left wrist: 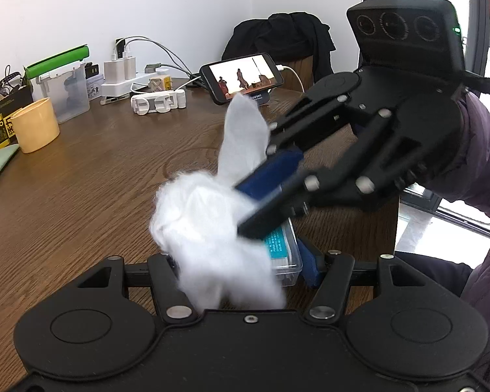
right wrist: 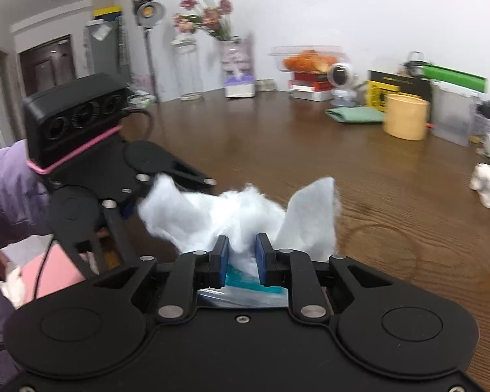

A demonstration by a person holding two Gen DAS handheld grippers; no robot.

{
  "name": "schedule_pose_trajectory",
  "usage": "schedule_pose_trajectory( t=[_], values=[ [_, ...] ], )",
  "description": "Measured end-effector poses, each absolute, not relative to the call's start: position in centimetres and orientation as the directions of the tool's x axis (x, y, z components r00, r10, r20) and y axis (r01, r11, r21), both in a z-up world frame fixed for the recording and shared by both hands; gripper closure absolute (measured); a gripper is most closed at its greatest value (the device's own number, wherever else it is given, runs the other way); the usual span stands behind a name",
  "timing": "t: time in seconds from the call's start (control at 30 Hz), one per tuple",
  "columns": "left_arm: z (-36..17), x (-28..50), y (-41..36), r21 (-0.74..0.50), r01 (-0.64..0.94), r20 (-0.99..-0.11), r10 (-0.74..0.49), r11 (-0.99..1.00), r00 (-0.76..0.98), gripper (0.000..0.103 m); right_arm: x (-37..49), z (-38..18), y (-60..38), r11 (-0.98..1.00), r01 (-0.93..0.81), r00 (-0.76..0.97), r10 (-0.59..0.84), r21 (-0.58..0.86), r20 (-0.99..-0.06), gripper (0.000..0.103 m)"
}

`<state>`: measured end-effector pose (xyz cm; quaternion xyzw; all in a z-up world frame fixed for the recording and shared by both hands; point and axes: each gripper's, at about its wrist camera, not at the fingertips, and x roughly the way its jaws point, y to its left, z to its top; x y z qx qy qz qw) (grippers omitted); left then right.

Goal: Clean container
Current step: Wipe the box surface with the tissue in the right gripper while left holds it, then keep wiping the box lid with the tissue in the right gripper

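You are working over the broad, dark wood-grain counter (left wrist: 81, 196), and the step in hand looks like the wiping itself: the cloth is on the container and rubbing, not being fetched or put away. The big crumpled white fluffy wiping cloth (left wrist: 209, 228) covers most of the job, bunched over the near end of the small clear rectangular plastic container with a teal label (left wrist: 285, 254). That container sits low in front of you at the counter's near edge, held between the blue pads of your left tongs (left wrist: 245, 271); they are closed in as far as the box allows, one pad showing at its right side and the other hidden behind the cloth. Your right tongs (right wrist: 241, 254) come in from the side with the pads nearly together, pinching a wad of the white cloth, and the teal label shows just beneath them in the right wrist view. The blur on the cloth suggests a stroke under way. For the next move, I judge you need to keep the left grip firm so the light box does not slide, and drag the cloth along the lid toward the uncovered far end, then round the sides.
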<state>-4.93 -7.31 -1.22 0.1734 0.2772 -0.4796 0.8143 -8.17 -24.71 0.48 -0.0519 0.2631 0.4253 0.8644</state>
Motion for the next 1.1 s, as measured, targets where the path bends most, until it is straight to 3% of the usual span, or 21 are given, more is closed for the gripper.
schedule_pose_trajectory(
  t=[0.23, 0.43, 0.7, 0.97, 1.1],
  values=[
    [-1.4, -5.7, -7.3, 0.018, 0.877, -0.617, -0.685, 0.48, 0.388, 0.044, -9.2, 0.7, -24.5, 0.582, -0.804, 0.451, 0.729, 0.12, -0.515, 0.084],
    [-1.4, -5.6, -7.4, 0.013, 0.878, -0.617, -0.688, 0.478, 0.383, 0.044, -7.7, 0.8, -26.0, 0.668, -0.736, 0.532, 0.67, 0.108, -0.518, 0.083],
    [-1.5, -5.7, -7.3, 0.014, 0.878, -0.616, -0.687, 0.478, 0.384, 0.044, -8.9, 0.6, -24.4, 0.574, -0.807, 0.441, 0.742, 0.139, -0.504, 0.082],
    [-1.5, -5.7, -7.2, 0.012, 0.88, -0.616, -0.69, 0.475, 0.38, 0.044, -7.3, 0.6, -26.5, 0.684, -0.714, 0.539, 0.673, 0.149, -0.506, 0.083],
    [-1.5, -5.7, -7.1, 0.013, 0.881, -0.616, -0.69, 0.474, 0.38, 0.044, -7.8, 0.9, -25.3, 0.628, -0.766, 0.481, 0.703, 0.139, -0.523, 0.082]
  ],
)
